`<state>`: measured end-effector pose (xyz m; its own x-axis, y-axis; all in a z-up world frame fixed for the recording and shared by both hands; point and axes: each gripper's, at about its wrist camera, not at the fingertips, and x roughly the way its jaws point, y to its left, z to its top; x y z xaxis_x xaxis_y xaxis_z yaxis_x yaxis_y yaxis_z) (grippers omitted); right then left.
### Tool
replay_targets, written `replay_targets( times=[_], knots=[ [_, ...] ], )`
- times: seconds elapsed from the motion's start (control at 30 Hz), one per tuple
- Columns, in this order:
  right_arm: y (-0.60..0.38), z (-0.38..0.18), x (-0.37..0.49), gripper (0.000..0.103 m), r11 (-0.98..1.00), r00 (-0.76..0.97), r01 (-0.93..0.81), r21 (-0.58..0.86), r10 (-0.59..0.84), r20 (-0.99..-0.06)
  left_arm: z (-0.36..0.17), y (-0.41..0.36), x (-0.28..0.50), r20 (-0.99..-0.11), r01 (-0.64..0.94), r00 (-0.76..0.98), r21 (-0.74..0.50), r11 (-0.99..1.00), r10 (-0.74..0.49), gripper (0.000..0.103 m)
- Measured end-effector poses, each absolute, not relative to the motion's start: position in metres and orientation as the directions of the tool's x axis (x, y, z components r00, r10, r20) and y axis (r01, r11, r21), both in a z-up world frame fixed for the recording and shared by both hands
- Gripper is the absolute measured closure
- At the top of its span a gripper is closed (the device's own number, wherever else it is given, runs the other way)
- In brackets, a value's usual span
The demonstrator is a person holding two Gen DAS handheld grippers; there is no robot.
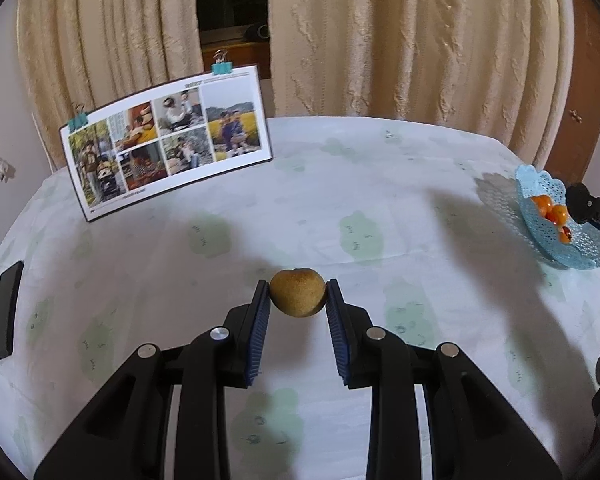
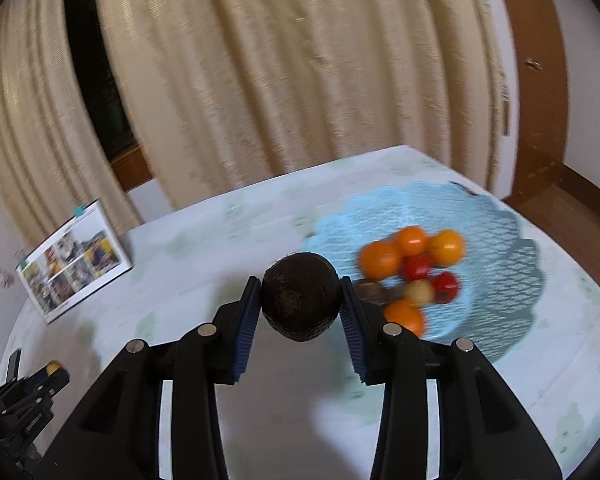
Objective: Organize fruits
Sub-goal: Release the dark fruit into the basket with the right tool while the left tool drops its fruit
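- A small round tan-brown fruit is gripped between the blue pads of the left hand-held gripper, above the desk.
- A dark brown rough-skinned round fruit is clamped in the right hand-held gripper, just beside the light blue lattice plastic basket holding orange and red fruits.

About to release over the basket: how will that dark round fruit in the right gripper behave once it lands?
The dark fruit looks nearly round, so it will probably roll downhill in the dished blue basket. It may bump the orange and red fruits piled there. Its rough, matte skin suggests it is firm, and the right gripper holds it without visible slipping.
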<state>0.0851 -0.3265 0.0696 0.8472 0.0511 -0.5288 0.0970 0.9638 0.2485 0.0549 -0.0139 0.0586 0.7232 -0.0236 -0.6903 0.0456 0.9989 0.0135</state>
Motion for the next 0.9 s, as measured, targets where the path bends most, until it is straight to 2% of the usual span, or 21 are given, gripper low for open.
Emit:
replay_targets(
  times=[0.33, 0.4, 0.43, 0.63, 0.9],
  knots=[
    [-0.386, 0.059, 0.081, 0.062, 0.941, 0.845, 0.209, 0.265, -0.038, -0.533, 0.066, -0.053, 0.057, -0.683, 0.107, 0.728, 0.044, 0.993, -0.048, 0.074],
    [-0.390, 0.056, 0.080, 0.052, 0.938, 0.846, 0.212, 0.276, -0.035, -0.532, 0.067, -0.060, 0.056, -0.682, 0.118, 0.730, 0.050, 0.992, -0.053, 0.074],
    [-0.394, 0.056, 0.077, 0.040, 0.933, 0.852, 0.222, 0.283, -0.045, -0.521, 0.067, -0.064, 0.057, -0.681, 0.125, 0.730, 0.053, 0.991, -0.056, 0.074],
    [-0.405, 0.055, 0.071, 0.040, 0.923, 0.865, 0.258, 0.286, -0.088, -0.495, 0.072, -0.089, 0.060, -0.675, 0.168, 0.734, 0.069, 0.983, -0.078, 0.074],
    [-0.442, 0.053, 0.051, 0.040, 0.862, 0.877, 0.344, 0.371, -0.154, -0.455, 0.075, -0.140, 0.069, -0.677, 0.263, 0.723, 0.087, 0.961, -0.137, 0.074]
  ],
)
